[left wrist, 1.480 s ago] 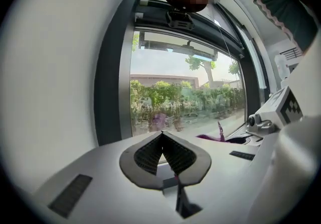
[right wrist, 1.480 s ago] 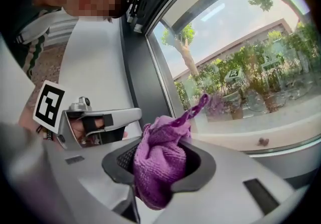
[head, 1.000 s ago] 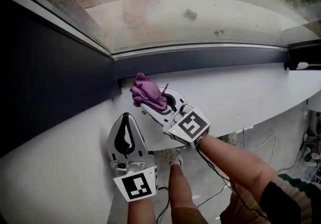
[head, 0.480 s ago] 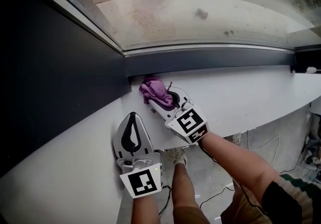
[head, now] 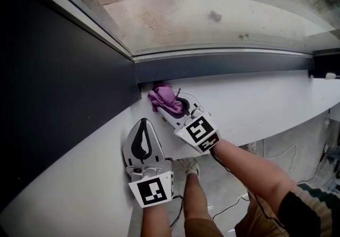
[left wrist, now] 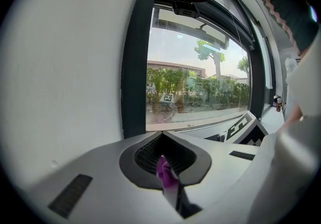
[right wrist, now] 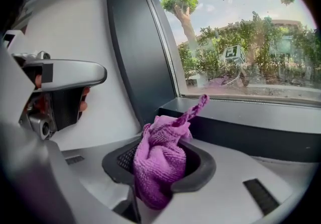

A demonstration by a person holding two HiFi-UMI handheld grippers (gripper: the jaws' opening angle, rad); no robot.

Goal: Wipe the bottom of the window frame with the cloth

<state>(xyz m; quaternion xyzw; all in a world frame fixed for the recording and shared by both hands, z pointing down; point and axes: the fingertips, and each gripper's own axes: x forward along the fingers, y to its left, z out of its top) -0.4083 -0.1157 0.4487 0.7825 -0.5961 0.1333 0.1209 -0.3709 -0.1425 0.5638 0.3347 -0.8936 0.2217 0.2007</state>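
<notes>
While the right gripper [head: 171,109] clamps the purple cloth [head: 163,96] at the corner of the window frame [head: 223,66] mid-picture — left gripper [head: 142,129] pinching a purple scrap [left wrist: 165,172] — wiping seems barely begun.

The left tongs [left wrist: 168,175] fill the lower part of the left gripper view, their two white jaws pressed together around a dark oval hollow. A small purple sliver [left wrist: 164,172] sits at the seam where they meet; I cannot tell whether it is pinched there. Left of the tongs stands a plain white wall [left wrist: 65,67]. Straight ahead rises the dark upright of the window frame [left wrist: 135,62], with the glass [left wrist: 200,92] just to its right and the frame's bottom rail [left wrist: 198,124] running low beyond the jaw tips. Ahead and to the right, near that rail, is a cube with black and white squares [left wrist: 241,128]. Through the glass show trees [left wrist: 210,52], a low building [left wrist: 175,67] and a small square-patterned sign [left wrist: 167,98].
</notes>
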